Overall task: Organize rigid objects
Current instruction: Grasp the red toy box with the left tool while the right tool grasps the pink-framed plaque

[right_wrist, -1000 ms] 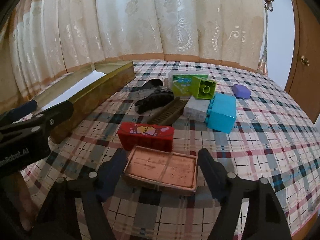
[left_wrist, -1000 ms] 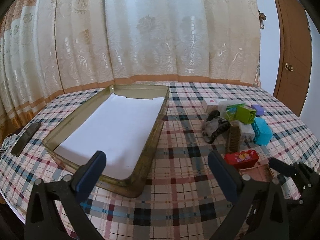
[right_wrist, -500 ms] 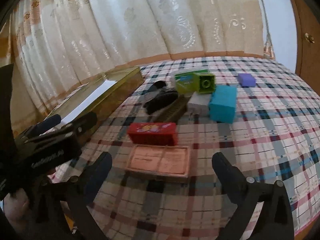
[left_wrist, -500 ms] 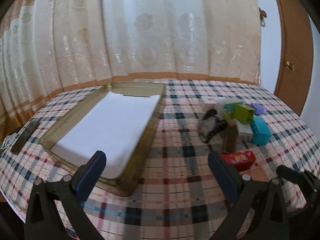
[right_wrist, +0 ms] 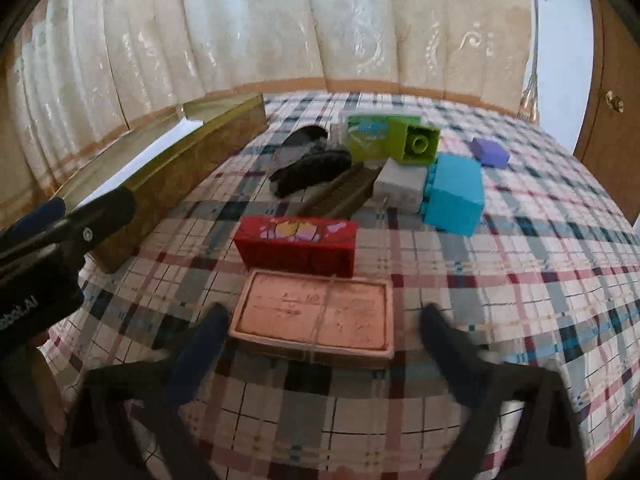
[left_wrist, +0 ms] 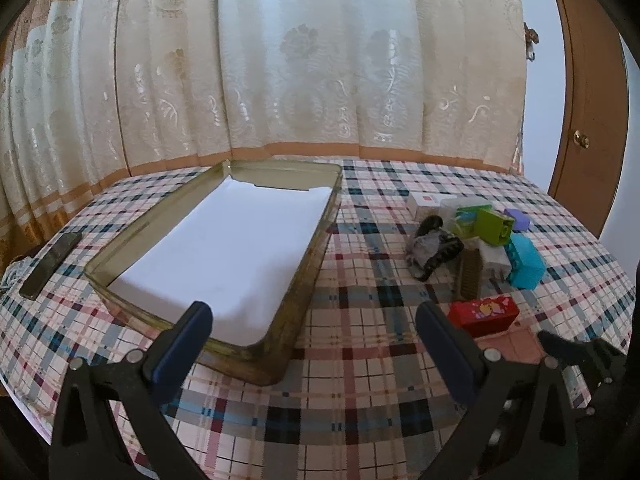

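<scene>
Rigid objects sit in a loose cluster on the plaid tablecloth (right_wrist: pixel 520 280) to the right of the gold metal tray (left_wrist: pixel 304 292). Nearest your right gripper (right_wrist: pixel 324 328) lies a flat pinkish-tan rectangular block (right_wrist: pixel 316 316) with a raised rim and a thin band across its middle. Touching its far edge is a red rectangular box with cartoon print (right_wrist: pixel 296 244). Behind these you have a dark ribbed comb-like piece (right_wrist: pixel 340 196), a black hair claw clip (right_wrist: pixel 308 168), a grey toy brick (right_wrist: pixel 400 184), a turquoise toy brick (right_wrist: pixel 456 192), a lime-green toy brick with a round stud (right_wrist: pixel 416 144) and a clear box with a green label (right_wrist: pixel 364 132). A small purple block (right_wrist: pixel 490 152) lies apart on the right.

Your right gripper points steeply down at the pinkish-tan block, one finger on each side of its near end. Its jaws are closing, with that block between them; the left finger looks just beside the block's corner and the right finger stands clear of it.

Your left gripper (left_wrist: pixel 314 324) hangs over the near corner of the tray, tilted moderately down, jaws spread wide with nothing between them. The tray holds only a white liner (left_wrist: pixel 224 252), and a dark phone (left_wrist: pixel 50 266) lies on the cloth to its left.
</scene>
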